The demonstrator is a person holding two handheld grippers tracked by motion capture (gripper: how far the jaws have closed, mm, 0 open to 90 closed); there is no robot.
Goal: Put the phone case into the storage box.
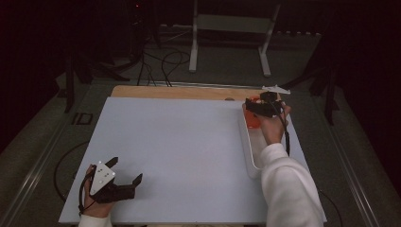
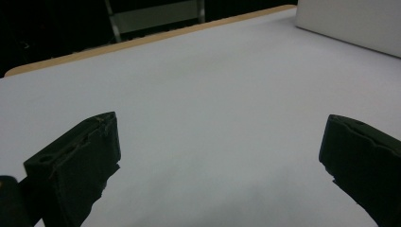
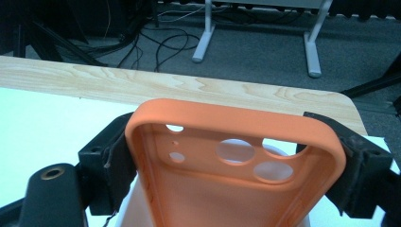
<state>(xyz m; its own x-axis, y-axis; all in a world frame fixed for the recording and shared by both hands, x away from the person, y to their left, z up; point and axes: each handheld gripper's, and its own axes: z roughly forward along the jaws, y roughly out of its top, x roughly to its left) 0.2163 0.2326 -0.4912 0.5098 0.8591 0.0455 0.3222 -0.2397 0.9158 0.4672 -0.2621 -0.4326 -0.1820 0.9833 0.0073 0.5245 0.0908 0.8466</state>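
An orange phone case (image 3: 236, 189) with camera cut-outs is pinched across its width between the two black jaws of my right gripper (image 3: 236, 149). In the high view, that right gripper (image 1: 255, 109) holds the orange case (image 1: 253, 120) over the far end of a long white tray (image 1: 248, 151) at the table's right side. My left gripper (image 1: 126, 169) rests near the front left corner of the white mat (image 1: 179, 142). Its jaws stand wide apart with nothing between them. The left gripper view shows those open jaws (image 2: 220, 151) above bare mat.
The white mat covers a wooden table whose far edge (image 1: 189, 91) shows as a light strip. The tray's white wall (image 2: 350, 23) rises at the far right in the left gripper view. Cables (image 1: 161, 66) and a white stand (image 1: 231, 28) are on the floor beyond.
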